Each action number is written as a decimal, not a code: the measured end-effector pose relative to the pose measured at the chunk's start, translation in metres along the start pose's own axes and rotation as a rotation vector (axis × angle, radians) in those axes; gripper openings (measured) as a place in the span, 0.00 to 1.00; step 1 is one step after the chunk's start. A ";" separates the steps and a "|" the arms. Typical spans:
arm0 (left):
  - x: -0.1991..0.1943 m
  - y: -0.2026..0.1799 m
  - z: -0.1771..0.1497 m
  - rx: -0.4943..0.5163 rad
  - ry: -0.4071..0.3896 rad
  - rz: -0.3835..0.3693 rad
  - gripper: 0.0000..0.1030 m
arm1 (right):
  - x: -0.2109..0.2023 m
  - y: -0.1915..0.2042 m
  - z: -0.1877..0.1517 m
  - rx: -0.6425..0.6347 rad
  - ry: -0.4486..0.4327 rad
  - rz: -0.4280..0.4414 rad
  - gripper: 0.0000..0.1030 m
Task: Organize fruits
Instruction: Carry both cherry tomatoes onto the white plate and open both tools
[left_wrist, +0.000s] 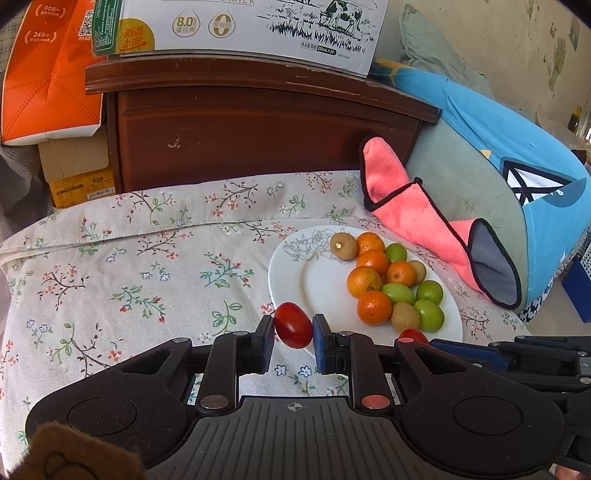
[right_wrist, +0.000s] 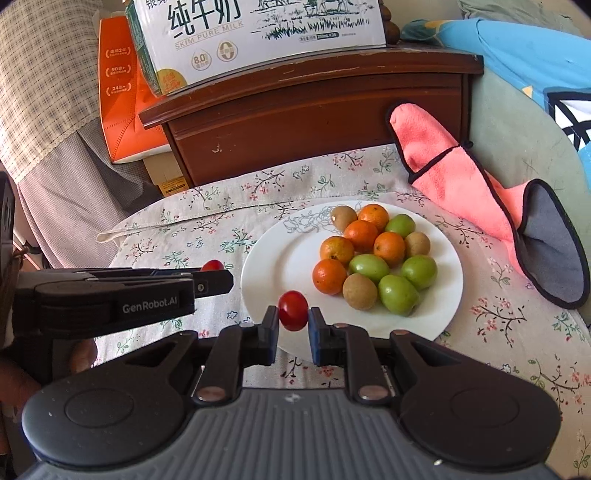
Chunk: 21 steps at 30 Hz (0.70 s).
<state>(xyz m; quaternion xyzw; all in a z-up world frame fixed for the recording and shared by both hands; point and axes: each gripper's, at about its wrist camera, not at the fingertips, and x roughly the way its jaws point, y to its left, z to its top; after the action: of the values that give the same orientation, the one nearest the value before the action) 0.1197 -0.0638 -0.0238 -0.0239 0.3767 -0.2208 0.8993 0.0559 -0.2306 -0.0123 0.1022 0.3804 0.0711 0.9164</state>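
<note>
Left tongs (left_wrist: 293, 330) pinching a red cherry tomato (left_wrist: 293, 325) at lower centre, right tongs (right_wrist: 292, 314) pinching a second cherry tomato (right_wrist: 293, 310) over the white plate's (right_wrist: 280, 266) near rim, oranges (right_wrist: 361, 235) and green fruits (right_wrist: 399, 294) piled right of centre, floral cloth (right_wrist: 207, 225) beneath

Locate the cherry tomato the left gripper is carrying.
In the left wrist view the cherry tomato sits clamped in the left gripper, over the floral cloth just left of the white plate.
</note>
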 end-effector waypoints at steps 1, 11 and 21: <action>0.002 -0.001 0.002 -0.002 -0.003 -0.006 0.19 | 0.000 -0.001 0.000 0.004 0.001 -0.002 0.16; 0.016 -0.003 0.013 -0.039 -0.020 -0.012 0.19 | 0.001 -0.005 0.000 0.021 -0.002 -0.023 0.17; 0.033 -0.007 0.017 -0.048 -0.006 -0.016 0.19 | 0.007 -0.012 0.002 0.063 0.011 -0.040 0.17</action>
<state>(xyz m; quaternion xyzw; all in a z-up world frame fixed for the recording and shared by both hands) 0.1493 -0.0857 -0.0325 -0.0494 0.3788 -0.2189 0.8978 0.0626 -0.2407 -0.0186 0.1228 0.3894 0.0411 0.9119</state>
